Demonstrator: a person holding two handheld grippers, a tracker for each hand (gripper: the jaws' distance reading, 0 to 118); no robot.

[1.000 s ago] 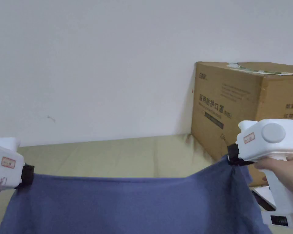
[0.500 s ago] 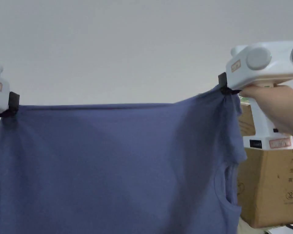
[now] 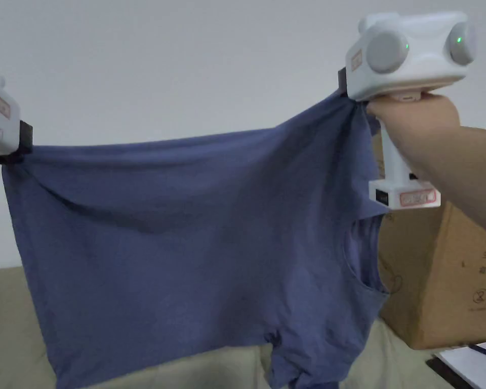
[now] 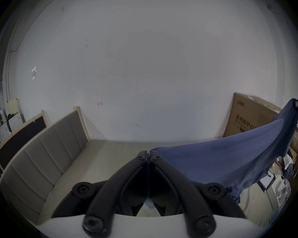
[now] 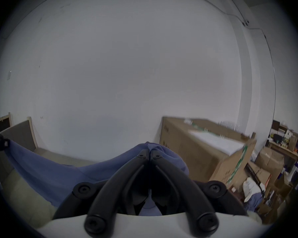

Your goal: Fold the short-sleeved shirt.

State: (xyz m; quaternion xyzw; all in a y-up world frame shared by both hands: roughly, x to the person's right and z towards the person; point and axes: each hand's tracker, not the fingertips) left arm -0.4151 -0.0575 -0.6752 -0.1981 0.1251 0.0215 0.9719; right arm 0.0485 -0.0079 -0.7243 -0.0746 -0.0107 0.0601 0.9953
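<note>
A blue short-sleeved shirt [image 3: 186,238] hangs in the air, stretched sideways between both grippers, its neck opening at the right side. My left gripper [image 3: 27,149] is shut on the shirt's upper left corner. My right gripper [image 3: 344,93] sits higher and is shut on the upper right corner. In the left gripper view the jaws [image 4: 148,153] pinch the cloth edge, and the shirt [image 4: 222,157] runs off to the right. In the right gripper view the jaws [image 5: 149,151] clamp bunched fabric, with the shirt [image 5: 58,171] sagging away to the left.
An olive-beige bed surface [image 3: 14,324] lies below the shirt, with a padded headboard [image 4: 46,145] at the left. A large cardboard box [image 3: 449,273] stands at the right against the white wall. Papers and a pen [image 3: 477,357] lie at the lower right.
Both grippers have lifted the shirt up off the bed, the right one rising higher than the left. The shirt's lower edge now hangs free above the bed.
</note>
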